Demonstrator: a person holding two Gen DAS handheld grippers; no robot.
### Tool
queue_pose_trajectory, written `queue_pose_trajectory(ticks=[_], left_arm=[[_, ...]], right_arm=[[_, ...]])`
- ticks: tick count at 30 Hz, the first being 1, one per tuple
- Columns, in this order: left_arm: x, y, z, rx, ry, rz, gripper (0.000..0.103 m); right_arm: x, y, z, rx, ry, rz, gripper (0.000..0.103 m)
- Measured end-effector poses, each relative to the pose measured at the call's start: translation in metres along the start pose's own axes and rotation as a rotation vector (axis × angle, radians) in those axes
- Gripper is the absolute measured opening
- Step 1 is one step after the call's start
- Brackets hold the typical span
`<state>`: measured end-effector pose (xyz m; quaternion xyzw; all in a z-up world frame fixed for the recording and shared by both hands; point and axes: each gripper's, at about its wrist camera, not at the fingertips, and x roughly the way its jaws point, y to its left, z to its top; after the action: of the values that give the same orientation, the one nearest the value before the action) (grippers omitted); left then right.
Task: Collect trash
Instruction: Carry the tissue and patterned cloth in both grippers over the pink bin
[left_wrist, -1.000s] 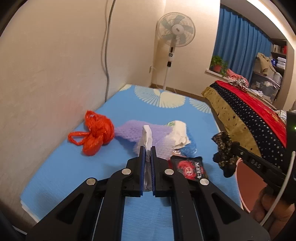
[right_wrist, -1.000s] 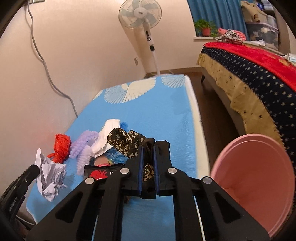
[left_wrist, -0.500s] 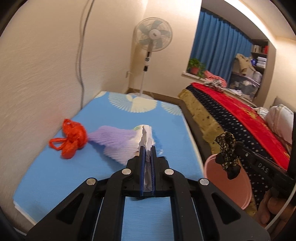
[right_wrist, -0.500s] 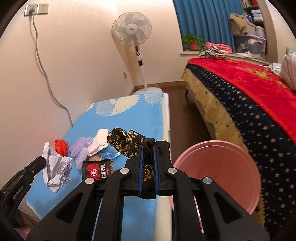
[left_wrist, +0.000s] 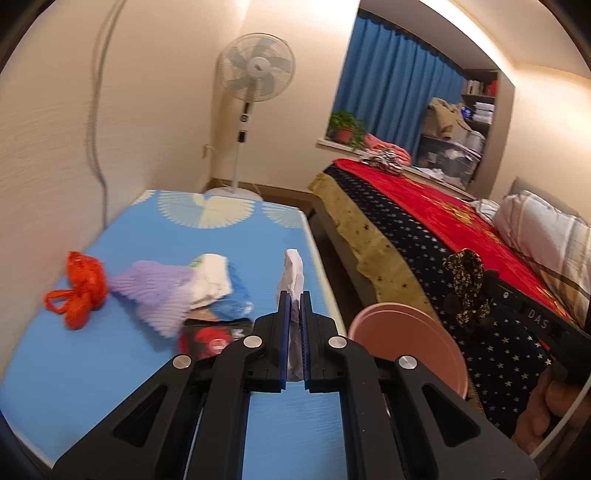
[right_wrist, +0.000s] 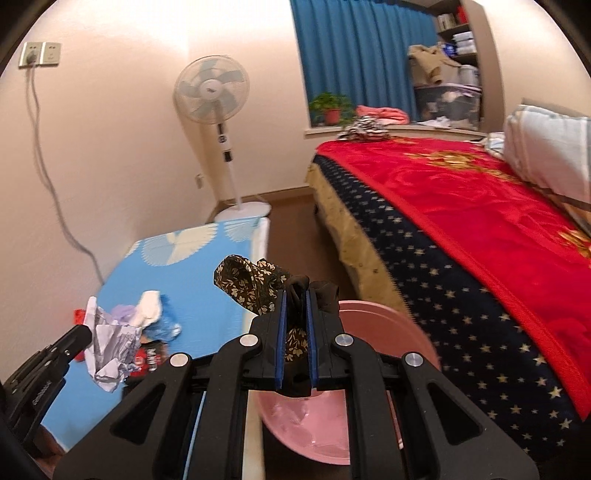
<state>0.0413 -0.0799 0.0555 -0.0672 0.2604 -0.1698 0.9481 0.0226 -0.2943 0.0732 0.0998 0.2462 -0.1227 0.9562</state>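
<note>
Right jaws: the right gripper (right_wrist: 294, 325) is clamped on a dark floral cloth scrap (right_wrist: 247, 282), which bunches up and out to the left of the blades.
Left jaws: the left gripper (left_wrist: 292, 325) is pinched narrow on a crumpled white paper (left_wrist: 292, 273) that sticks up between the blue pads.
Beneath the right load: the pink basin (right_wrist: 388, 328) sits on the floor between the blue mat and the bed, and the scrap hangs over its near rim.
Beneath the left load: the paper is above the edge of the blue mat (left_wrist: 110, 354), with the basin just to its right, not under it.
Left on the mat: an orange plastic bag (left_wrist: 79, 291), a lilac pleated piece (left_wrist: 155, 288), white and blue wrappers beside it, and a red-and-black packet (left_wrist: 210, 338).
Step in hand, as I judge it: dropping both loads into the basin.
Doing it well: bring each load over the basin's middle before letting go, low enough that light paper cannot drift out; the cloth may cling to the pads, so open fully.
Watch for: the two grippers crowding each other over one rim.
</note>
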Motion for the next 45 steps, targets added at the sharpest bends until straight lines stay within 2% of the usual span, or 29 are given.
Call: queue_pose_trajectory(ticks=[9,20,26,37,41,43,44,45], left_arm=[[0.033,-0.029,-0.005,0.041,0.037,-0.098,0.005],[0.064,-0.053,-0.011,0.061,0.063,-0.206,0.005],[0.080,-0.061,-0.015,0.047,0.105,-0.263,0.005],[0.101,-0.075,-0.024,0.055,0.148,-0.313,0.005],[0.105,-0.074,-0.026,0.019,0.176,-0.374,0.008],[0.106,-0.071,-0.026,0.011,0.186,-0.375,0.021],[0.106,-0.071,-0.027,0.012,0.186,-0.370,0.024],[0.106,-0.071,-0.027,0.012,0.186,-0.367,0.025]], right_arm=[[0.004,-0.031,-0.008,0.068,-0.063,-0.121,0.010],[0.026,-0.047,-0.016,0.106,-0.035,-0.168,0.010],[0.031,-0.054,-0.018,0.128,-0.021,-0.197,0.010],[0.031,-0.064,-0.020,0.139,-0.015,-0.247,0.011],[0.031,-0.062,-0.021,0.151,-0.011,-0.254,0.018],[0.030,-0.060,-0.020,0.149,-0.014,-0.264,0.032],[0.029,-0.058,-0.020,0.145,-0.018,-0.267,0.041],[0.028,-0.057,-0.019,0.141,-0.021,-0.269,0.046]])
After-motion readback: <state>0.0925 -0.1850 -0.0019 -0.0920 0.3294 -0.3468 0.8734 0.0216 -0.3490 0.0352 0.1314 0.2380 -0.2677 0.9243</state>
